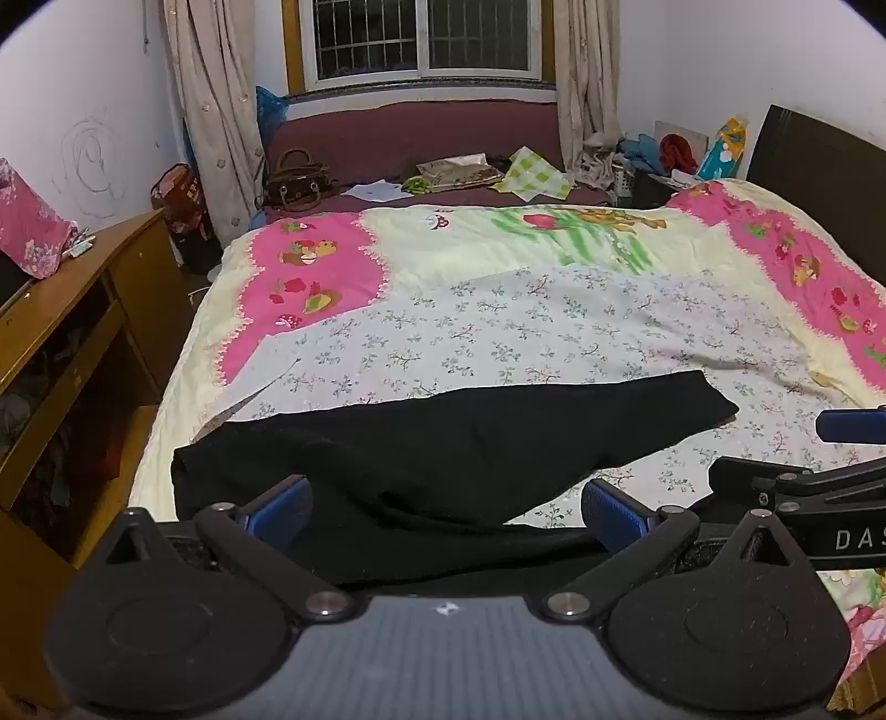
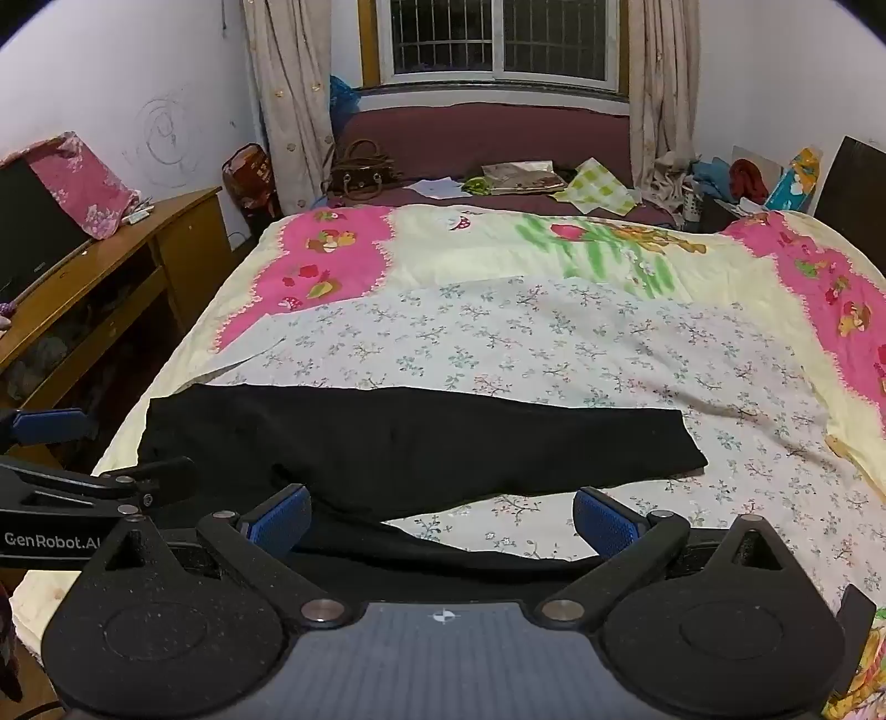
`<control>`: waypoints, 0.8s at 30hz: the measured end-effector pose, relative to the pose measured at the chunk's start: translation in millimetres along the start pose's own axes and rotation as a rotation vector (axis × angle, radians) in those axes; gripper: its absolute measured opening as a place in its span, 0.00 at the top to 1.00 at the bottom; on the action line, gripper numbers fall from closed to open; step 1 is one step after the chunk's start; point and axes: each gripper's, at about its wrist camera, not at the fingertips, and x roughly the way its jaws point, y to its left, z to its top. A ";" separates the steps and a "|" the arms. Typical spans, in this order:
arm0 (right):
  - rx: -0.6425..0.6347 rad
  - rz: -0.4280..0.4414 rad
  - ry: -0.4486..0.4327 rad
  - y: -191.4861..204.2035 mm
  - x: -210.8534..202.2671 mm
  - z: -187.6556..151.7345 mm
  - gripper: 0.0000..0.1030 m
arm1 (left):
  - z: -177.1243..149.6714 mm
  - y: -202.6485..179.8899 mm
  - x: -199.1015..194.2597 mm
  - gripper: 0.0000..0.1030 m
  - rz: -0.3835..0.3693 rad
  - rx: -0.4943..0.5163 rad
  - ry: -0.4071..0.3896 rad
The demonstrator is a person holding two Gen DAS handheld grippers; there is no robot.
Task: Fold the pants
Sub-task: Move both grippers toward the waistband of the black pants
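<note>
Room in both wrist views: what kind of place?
A bedroom, most likely in a home: a bed with the black pants on it, a curtained window, a wooden desk.

Black pants (image 2: 410, 443) lie on a white sheet (image 2: 554, 343) printed with small grey-green sprigs, over a cream bedspread (image 2: 459, 249) with pink cartoon panels; blue gripper pads (image 2: 606, 523); maroon window-seat cushion (image 2: 487, 138); beige curtains (image 2: 288, 83)
</note>
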 end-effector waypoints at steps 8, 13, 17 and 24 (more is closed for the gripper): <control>-0.004 0.000 0.010 -1.2 -0.1 0.3 0.13 | -2.9 -2.8 -2.3 0.00 -0.003 -0.013 0.017; -0.011 -0.007 0.019 -2.5 0.1 3.5 0.13 | 1.2 0.6 3.1 0.00 -0.013 -0.035 0.038; -0.022 -0.007 0.012 0.1 0.8 0.1 0.13 | 1.9 5.3 5.8 0.00 -0.021 -0.085 0.057; -0.028 -0.011 -0.001 3.0 -1.9 2.4 0.12 | 0.9 5.7 3.7 0.00 -0.019 -0.077 0.040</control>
